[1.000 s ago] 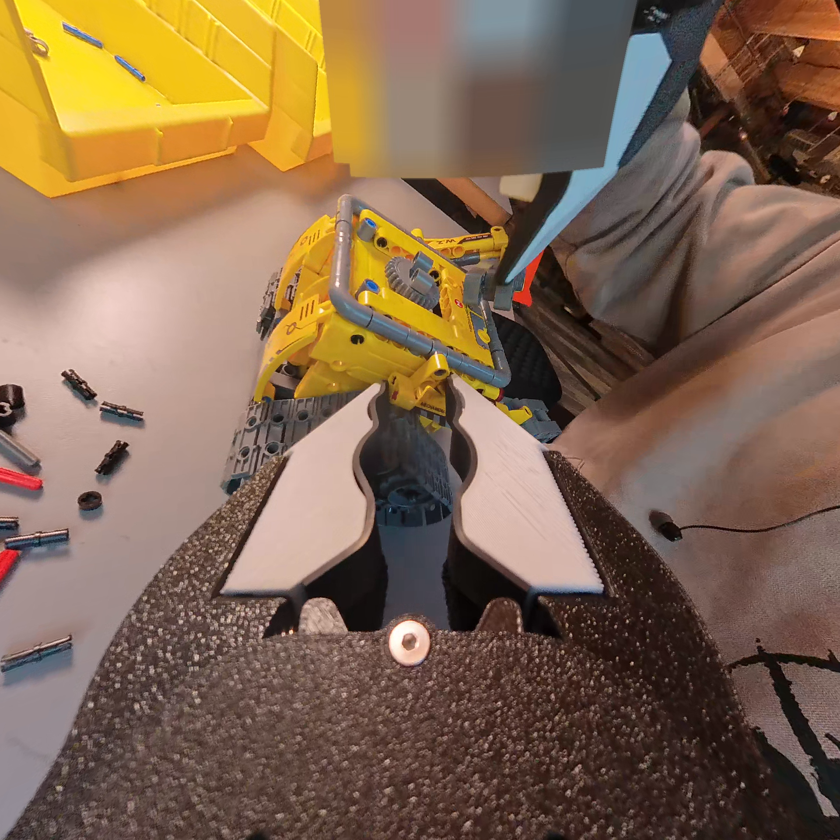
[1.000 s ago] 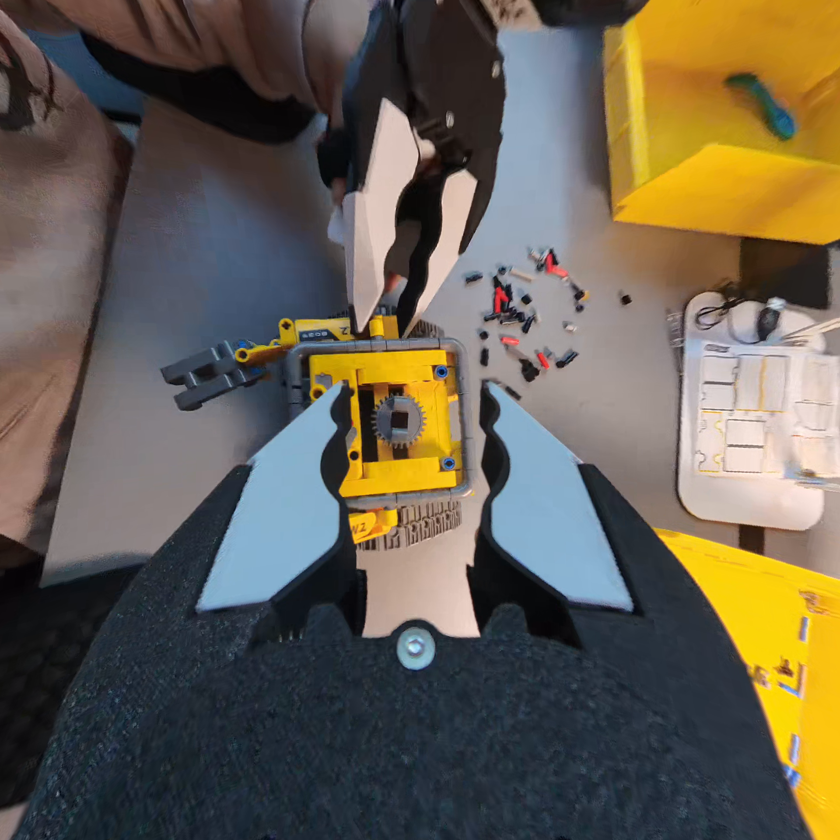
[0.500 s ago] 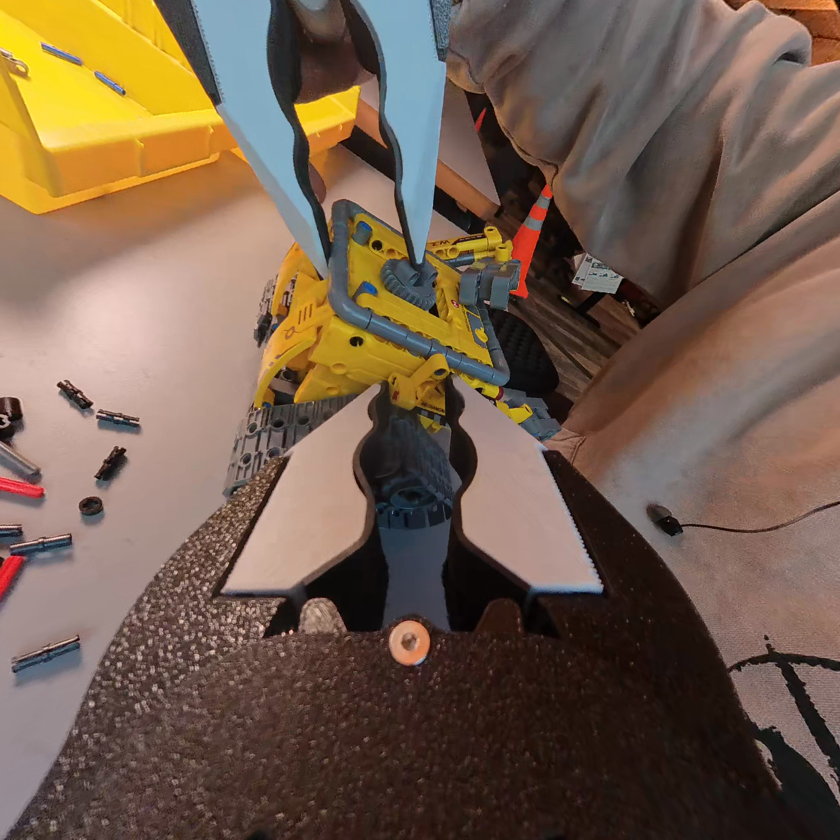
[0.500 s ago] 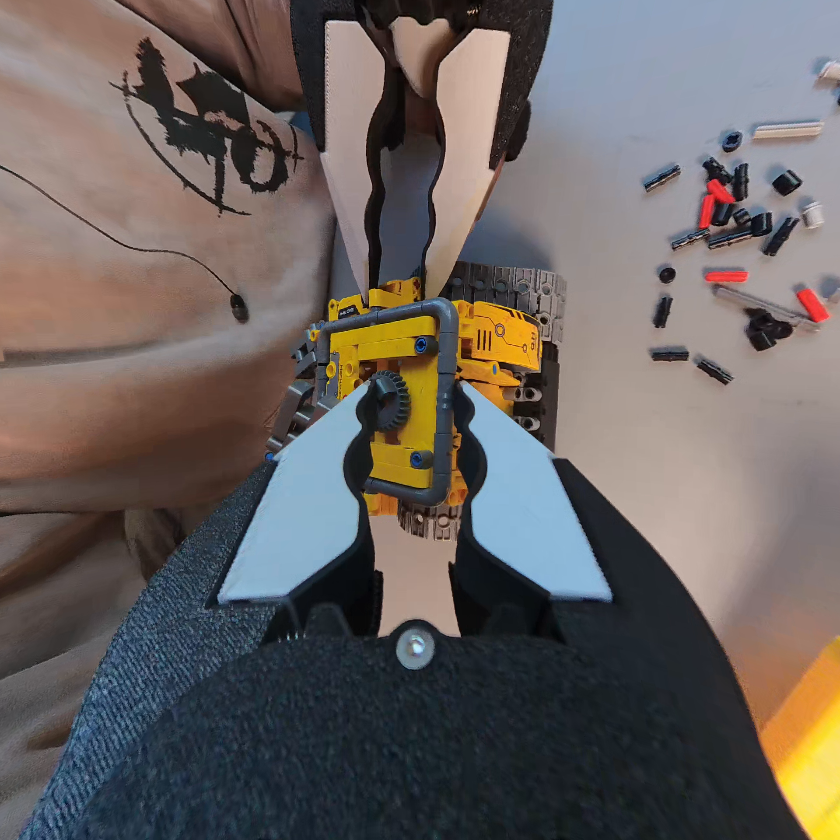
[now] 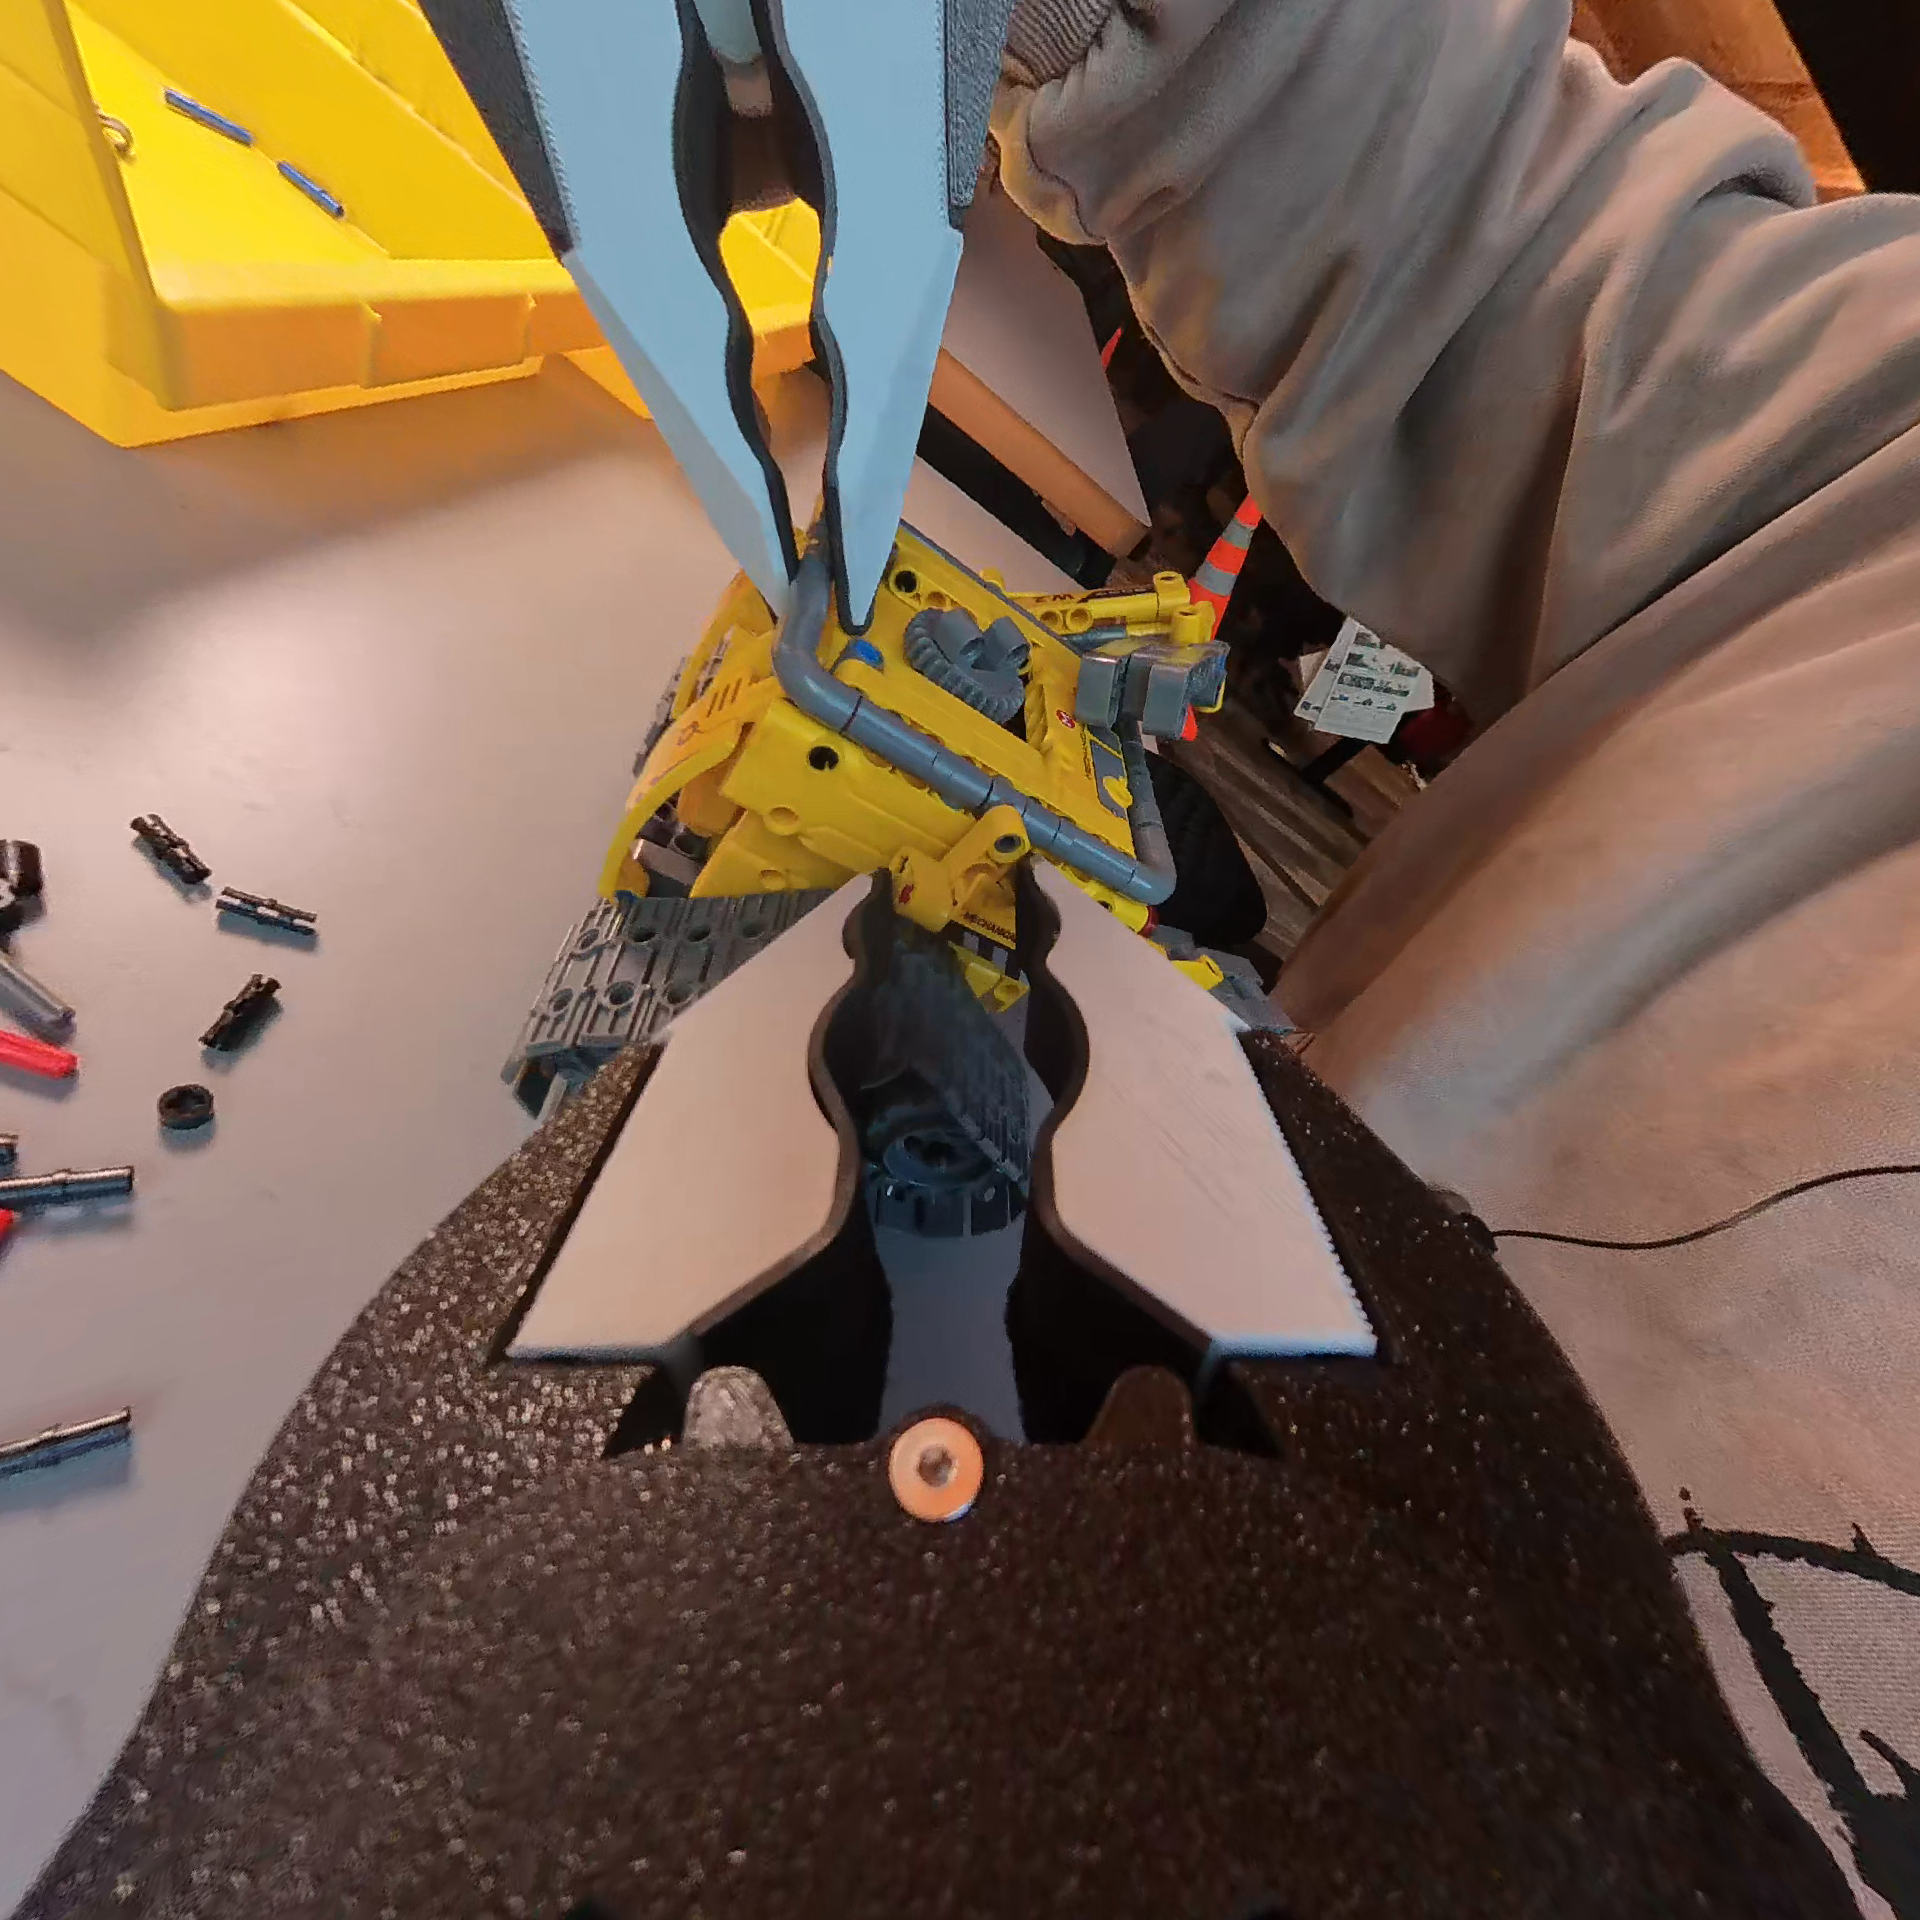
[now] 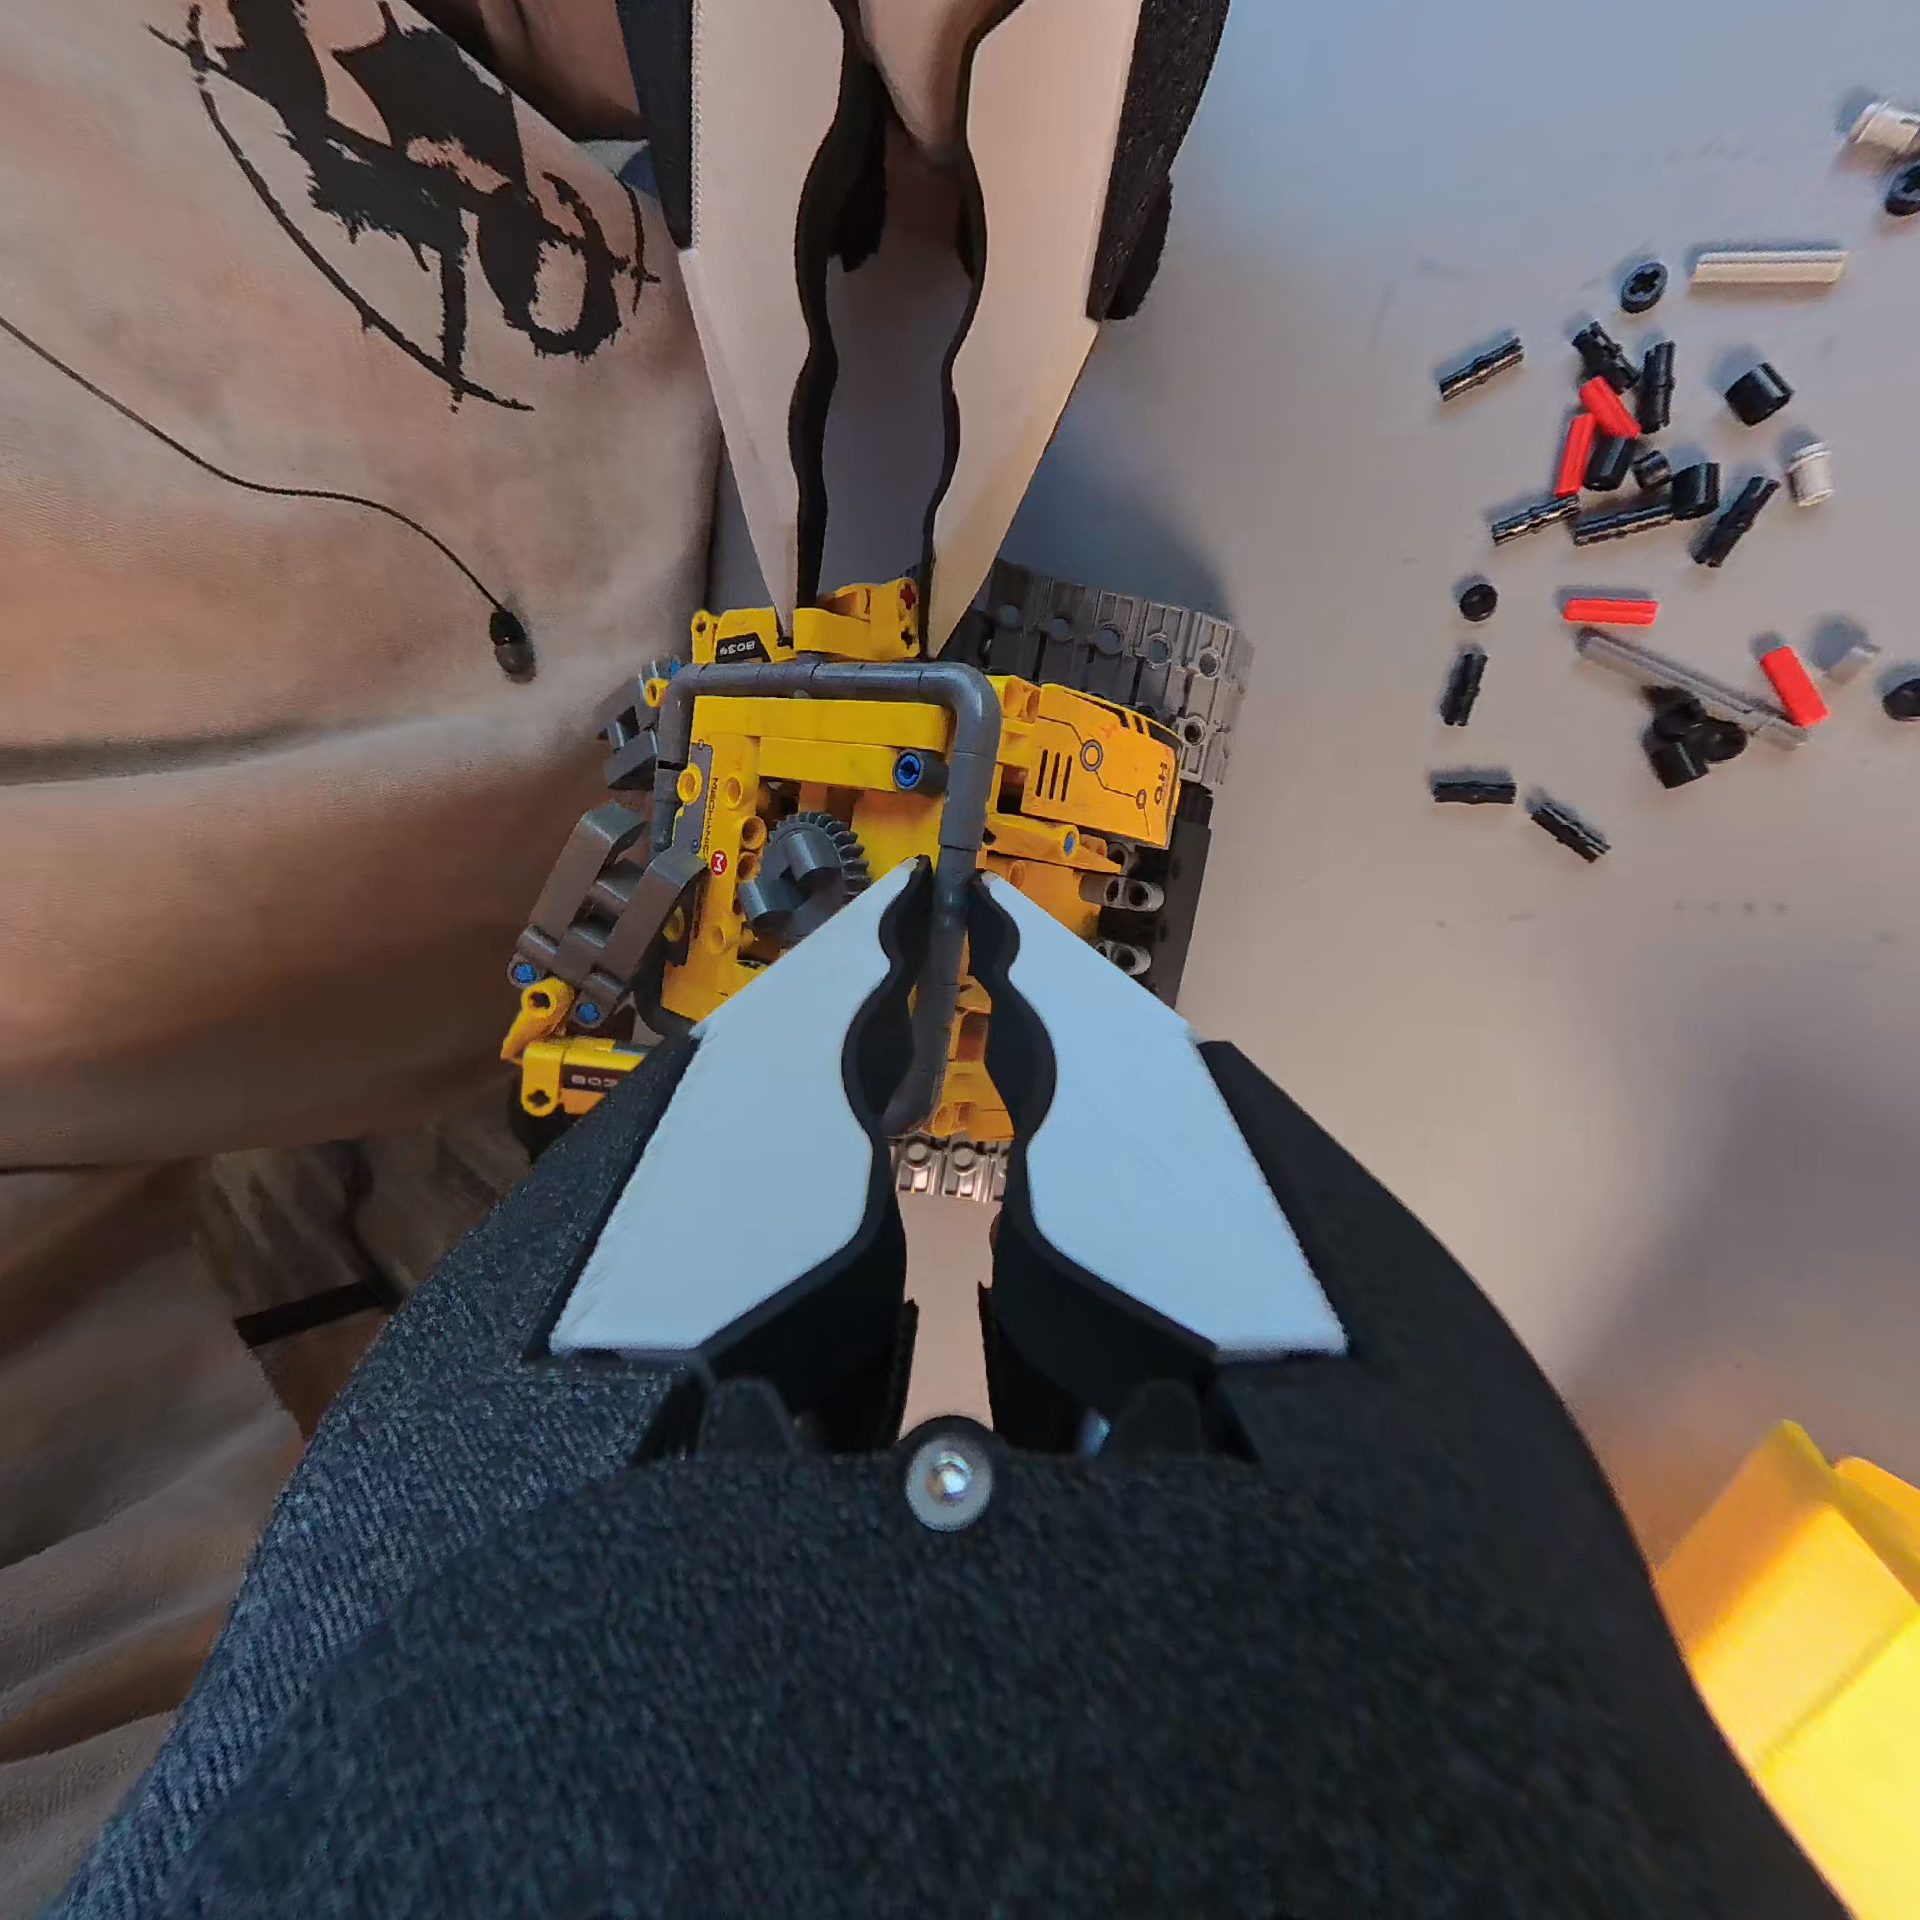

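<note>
A yellow brick-built tracked vehicle (image 5: 852,769) with a grey tube rail (image 5: 935,769) and a grey gear (image 5: 966,660) stands on the grey table (image 5: 312,623). My left gripper (image 5: 945,894) is shut on a yellow bracket at the model's near end. The right wrist view shows it from above (image 6: 862,623), with its tips pressed on that bracket. My right gripper (image 6: 948,873) is shut on the grey tube rail (image 6: 961,769) of the model (image 6: 831,727). In the left wrist view it (image 5: 821,608) comes down from above and pinches the tube's corner.
Yellow bins (image 5: 260,260) stand at the back left, and another bin (image 6: 1818,1610) is at the lower right. Loose black, red and grey pins (image 5: 249,914) (image 6: 1621,468) lie on the table. A person's grey sweatshirt (image 5: 1558,520) is close to the model. The model's grey track (image 6: 1122,634) faces the pins. There is about 6 centimetres between the tips of the two grippers.
My right gripper has moved in over the model and closed from wide open onto the grey tube rail. My left gripper has kept its grip on the model, which barely moved.
</note>
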`<state>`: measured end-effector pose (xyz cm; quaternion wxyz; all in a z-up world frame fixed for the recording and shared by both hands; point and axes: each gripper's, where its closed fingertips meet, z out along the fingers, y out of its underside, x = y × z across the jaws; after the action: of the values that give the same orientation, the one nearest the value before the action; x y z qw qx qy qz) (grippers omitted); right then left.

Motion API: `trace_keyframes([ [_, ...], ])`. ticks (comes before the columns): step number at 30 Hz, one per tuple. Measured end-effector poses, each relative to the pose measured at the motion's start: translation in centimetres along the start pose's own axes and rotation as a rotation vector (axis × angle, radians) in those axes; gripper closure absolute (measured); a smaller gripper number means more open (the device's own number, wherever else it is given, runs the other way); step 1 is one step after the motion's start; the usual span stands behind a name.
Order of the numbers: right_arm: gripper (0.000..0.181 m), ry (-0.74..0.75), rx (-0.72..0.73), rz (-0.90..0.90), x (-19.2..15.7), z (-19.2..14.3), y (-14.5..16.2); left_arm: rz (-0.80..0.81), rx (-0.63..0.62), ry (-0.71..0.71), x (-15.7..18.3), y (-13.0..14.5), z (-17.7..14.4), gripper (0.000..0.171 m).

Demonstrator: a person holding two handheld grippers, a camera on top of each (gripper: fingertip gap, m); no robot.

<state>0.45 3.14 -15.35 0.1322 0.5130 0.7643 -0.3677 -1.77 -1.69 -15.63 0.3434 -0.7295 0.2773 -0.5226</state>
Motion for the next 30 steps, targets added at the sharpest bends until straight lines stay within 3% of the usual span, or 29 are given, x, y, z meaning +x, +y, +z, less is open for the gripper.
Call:
trace_keyframes([
  [5, 0.177, -0.011, 0.017, -0.039, -0.8, 1.1, -0.5, -0.055, 0.017, 0.040, 0.6, 0.7, -1.5, 0.149],
  [8, 0.177, 0.024, -0.019, -0.037, -0.5, 0.3, 0.5, -0.102, 0.113, 0.037, 0.2, 0.3, -5.2, 0.150],
  [11, 0.177, 0.024, -0.006, -0.022, -1.1, 0.2, 1.2, -0.126, 0.135, -0.014, -0.1, 1.7, -7.7, 0.150],
  [15, 0.176, 0.072, -0.011, -0.051, -0.8, 0.3, 0.7, -0.125, 0.196, -0.008, 0.0, 1.1, -8.5, 0.149],
  [23, 0.176, 0.195, 0.154, -0.023, 0.3, -1.1, 1.2, -0.109, 0.258, -0.024, -0.4, -0.2, -9.5, 0.149],
  [30, 0.177, 0.352, 0.356, 0.216, 0.8, -3.9, 5.0, -0.119, 0.256, -0.061, -0.9, 0.6, -9.3, 0.148],
])
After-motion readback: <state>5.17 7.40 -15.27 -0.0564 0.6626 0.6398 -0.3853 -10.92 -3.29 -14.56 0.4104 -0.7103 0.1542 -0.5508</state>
